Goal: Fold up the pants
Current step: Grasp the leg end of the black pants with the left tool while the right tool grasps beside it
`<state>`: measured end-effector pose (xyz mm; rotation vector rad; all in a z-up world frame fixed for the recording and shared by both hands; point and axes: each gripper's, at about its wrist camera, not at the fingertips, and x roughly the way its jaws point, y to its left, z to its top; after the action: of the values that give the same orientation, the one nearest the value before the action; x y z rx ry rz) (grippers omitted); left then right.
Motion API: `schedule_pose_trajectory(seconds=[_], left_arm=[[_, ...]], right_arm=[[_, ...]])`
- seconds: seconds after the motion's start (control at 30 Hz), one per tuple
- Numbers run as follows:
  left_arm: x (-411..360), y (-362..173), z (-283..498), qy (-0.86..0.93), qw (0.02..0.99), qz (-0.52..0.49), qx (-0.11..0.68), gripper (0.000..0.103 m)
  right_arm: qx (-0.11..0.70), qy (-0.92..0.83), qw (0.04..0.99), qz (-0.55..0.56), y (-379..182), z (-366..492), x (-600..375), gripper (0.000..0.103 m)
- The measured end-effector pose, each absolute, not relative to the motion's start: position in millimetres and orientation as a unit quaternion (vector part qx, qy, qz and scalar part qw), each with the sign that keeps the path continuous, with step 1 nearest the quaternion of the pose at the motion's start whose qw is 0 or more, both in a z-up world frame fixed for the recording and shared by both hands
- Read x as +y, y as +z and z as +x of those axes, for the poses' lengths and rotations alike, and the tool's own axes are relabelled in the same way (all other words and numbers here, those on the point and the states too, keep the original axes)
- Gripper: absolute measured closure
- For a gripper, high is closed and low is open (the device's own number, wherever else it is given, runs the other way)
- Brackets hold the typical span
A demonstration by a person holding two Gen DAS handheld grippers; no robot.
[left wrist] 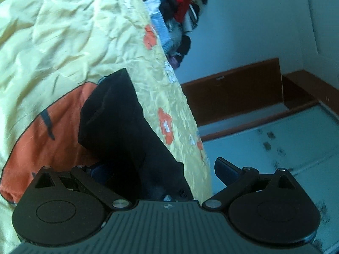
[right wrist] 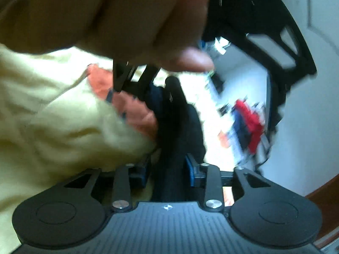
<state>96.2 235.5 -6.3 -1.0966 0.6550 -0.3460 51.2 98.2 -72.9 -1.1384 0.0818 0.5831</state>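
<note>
The black pants (left wrist: 118, 122) lie bunched on a yellow bedsheet (left wrist: 63, 42) with orange patches, close to the bed's right edge. My left gripper (left wrist: 163, 171) is open and wide. The cloth passes between its fingers and hides part of the left finger, while the right finger (left wrist: 225, 169) hangs free past the bed's edge. In the blurred right wrist view, a thick fold of the pants (right wrist: 175, 127) runs up between the blue pads of my right gripper (right wrist: 167, 171), which is shut on it.
A heap of mixed clothes (left wrist: 180, 6) sits at the far end of the bed. A wooden skirting (left wrist: 233, 89) and pale tiled floor (left wrist: 275, 139) lie to the right. A person's hand (right wrist: 127, 21) fills the top of the right wrist view, with a black chair (right wrist: 275, 31) behind it.
</note>
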Motion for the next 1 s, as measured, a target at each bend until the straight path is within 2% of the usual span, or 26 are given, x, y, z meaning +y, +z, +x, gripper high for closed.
schedule_pose_trajectory(seconds=[0.1,0.13,0.2,0.3,0.5,0.57,0.6,0.63,0.73,0.8,0.87,0.93,1.0], left_arm=[[237.1,-7.6,98.8,-0.171,0.791,-0.5,0.307,0.002],[237.6,-9.9,99.7,-0.173,0.791,-0.499,0.31,0.002],[238.7,-14.7,104.1,-0.17,0.791,-0.492,0.321,0.001],[239.2,-22.7,110.2,-0.147,0.797,-0.485,0.329,0.001],[229.1,-22.8,132.2,-0.125,0.806,-0.478,0.328,0.004],[228.6,-23.6,138.0,-0.122,0.802,-0.486,0.325,0.018],[228.4,-25.7,142.2,-0.127,0.794,-0.494,0.329,0.04],[228.4,-26.7,144.5,-0.123,0.79,-0.497,0.336,0.054],[228.8,-26.1,144.7,-0.098,0.805,-0.479,0.337,0.074],[228.5,-23.8,141.0,-0.092,0.817,-0.467,0.326,0.077],[223.8,-17.1,138.0,-0.08,0.836,-0.441,0.318,0.078],[210.4,-3.0,133.5,-0.064,0.873,-0.377,0.304,0.079],[190.8,13.4,126.3,-0.053,0.907,-0.304,0.287,0.08]], right_arm=[[0.025,0.253,0.81,-0.528,-73.2,64.3,101.9,0.066],[0.034,0.257,0.817,-0.515,-70.5,69.3,100.3,0.072],[0.057,0.272,0.835,-0.475,-61.2,78.2,93.4,0.077],[0.082,0.288,0.871,-0.388,-39.8,85.1,77.5,0.082],[0.16,0.324,0.914,-0.187,0.7,117.2,34.2,0.082],[0.175,0.336,0.914,-0.148,10.2,121.9,22.2,0.082],[0.185,0.344,0.911,-0.133,12.6,123.4,15.7,0.082],[0.202,0.361,0.902,-0.122,15.3,121.5,10.5,0.082],[0.233,0.433,0.867,-0.083,22.6,120.7,-13.6,0.081],[0.253,0.512,0.821,0.009,29.0,129.9,-42.5,0.081],[0.239,0.507,0.825,0.067,32.5,141.5,-67.7,0.081],[0.255,0.442,0.856,0.078,30.2,158.0,-77.4,0.081],[0.293,0.352,0.888,0.033,22.6,172.7,-69.4,0.081]])
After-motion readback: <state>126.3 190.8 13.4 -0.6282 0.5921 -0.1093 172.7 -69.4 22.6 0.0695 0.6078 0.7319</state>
